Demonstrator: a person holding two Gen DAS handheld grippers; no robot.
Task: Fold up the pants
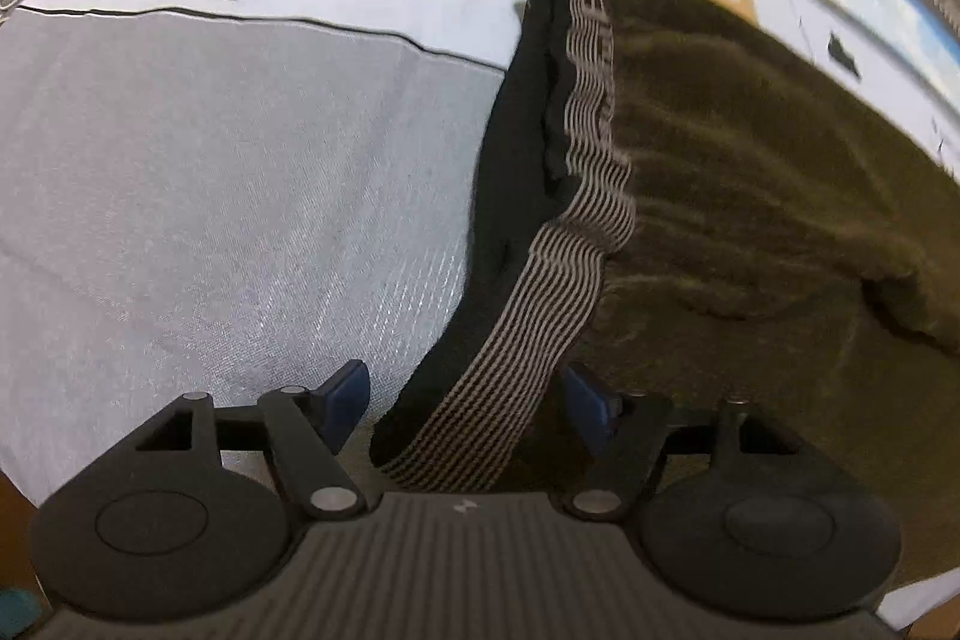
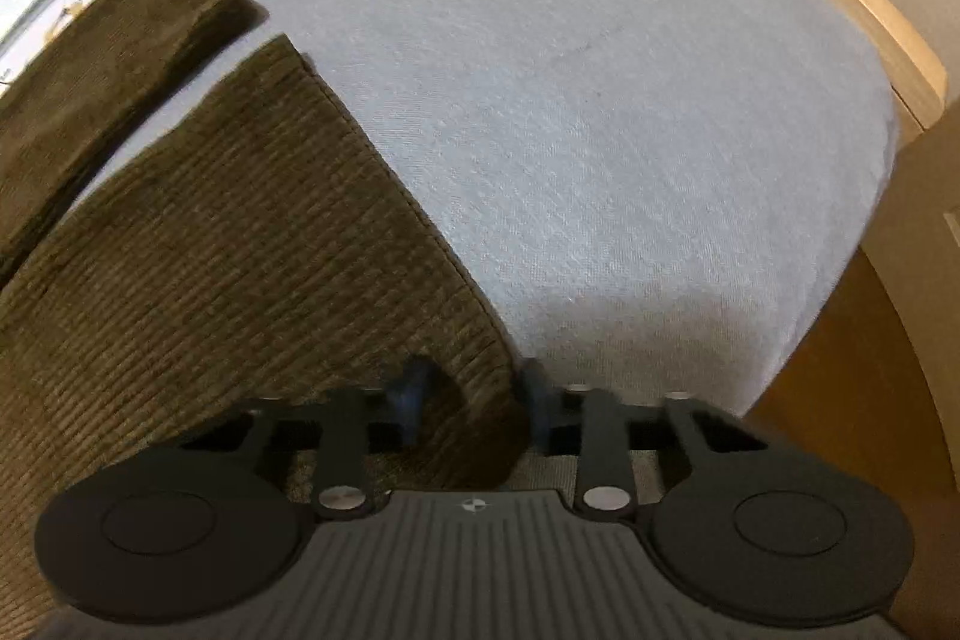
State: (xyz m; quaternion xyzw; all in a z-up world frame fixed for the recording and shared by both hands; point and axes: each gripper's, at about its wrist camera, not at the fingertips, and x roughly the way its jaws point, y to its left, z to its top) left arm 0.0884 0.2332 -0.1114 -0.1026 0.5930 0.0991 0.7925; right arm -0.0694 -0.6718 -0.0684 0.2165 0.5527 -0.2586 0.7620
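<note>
Pants [image 1: 750, 172] lie lengthwise, left gripper [image 1: 465, 400] spread astride waistband [image 1: 540, 316], right gripper [image 2: 468, 403] pinching hem [image 2: 480, 382].

Blurred letters on the striped waistband [image 1: 591, 112], only "B" legible.

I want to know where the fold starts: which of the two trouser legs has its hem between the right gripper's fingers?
The nearer leg, whose hem corner runs down between the right gripper. The other leg lies farther away, untouched.
</note>
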